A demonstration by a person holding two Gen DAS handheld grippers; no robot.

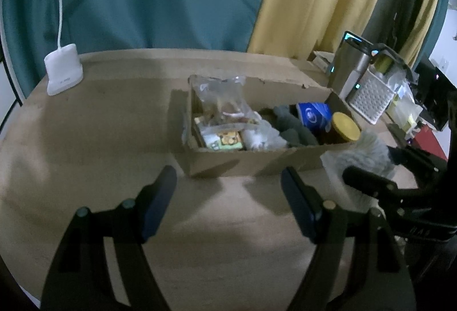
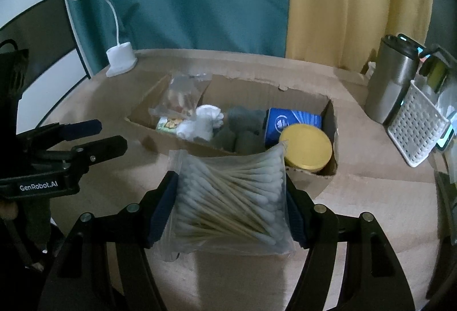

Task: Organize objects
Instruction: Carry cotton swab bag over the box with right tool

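Observation:
An open cardboard box (image 1: 234,161) (image 2: 305,95) stands on the table. It holds a clear snack bag (image 1: 222,102), a blue packet (image 1: 312,114), a yellow-lidded jar (image 2: 307,146), grey cloth (image 2: 242,125) and white wadding (image 2: 201,122). My right gripper (image 2: 231,206) is shut on a clear bag of cotton swabs (image 2: 231,199), held above the table in front of the box; it also shows in the left wrist view (image 1: 368,151). My left gripper (image 1: 228,199) is open and empty, in front of the box.
A white desk lamp (image 1: 64,72) (image 2: 121,58) stands at the back left. A steel tumbler (image 2: 392,79) and a white perforated basket (image 2: 414,128) stand at the right, with clutter behind them. Teal and yellow curtains hang behind the table.

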